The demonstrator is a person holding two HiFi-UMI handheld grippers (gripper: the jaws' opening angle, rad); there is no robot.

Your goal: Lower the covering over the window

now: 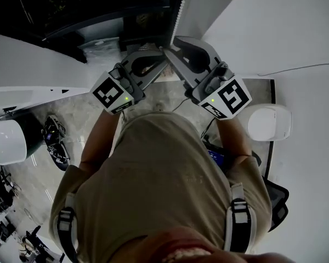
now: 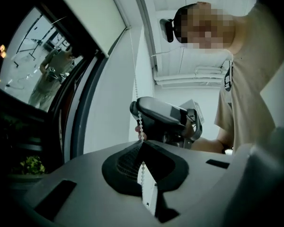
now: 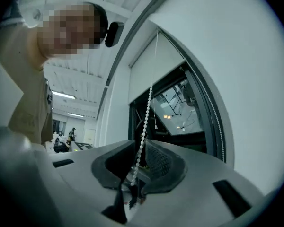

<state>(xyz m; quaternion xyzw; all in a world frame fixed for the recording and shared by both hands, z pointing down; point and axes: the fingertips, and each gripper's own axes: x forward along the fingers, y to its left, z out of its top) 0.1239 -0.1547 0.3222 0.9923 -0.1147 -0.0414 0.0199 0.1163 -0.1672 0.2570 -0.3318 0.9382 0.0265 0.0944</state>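
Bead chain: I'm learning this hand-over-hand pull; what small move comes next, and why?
Probably close the right gripper on the bead chain: its jaws stand apart with the chain loose between them, while the left gripper is shut on it, and the blind covers only the top of the window.

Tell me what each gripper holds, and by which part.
The left gripper is shut on the bead chain, pinching its hanging run between the pads. The right gripper is open: the chain passes between its jaws, not gripped.
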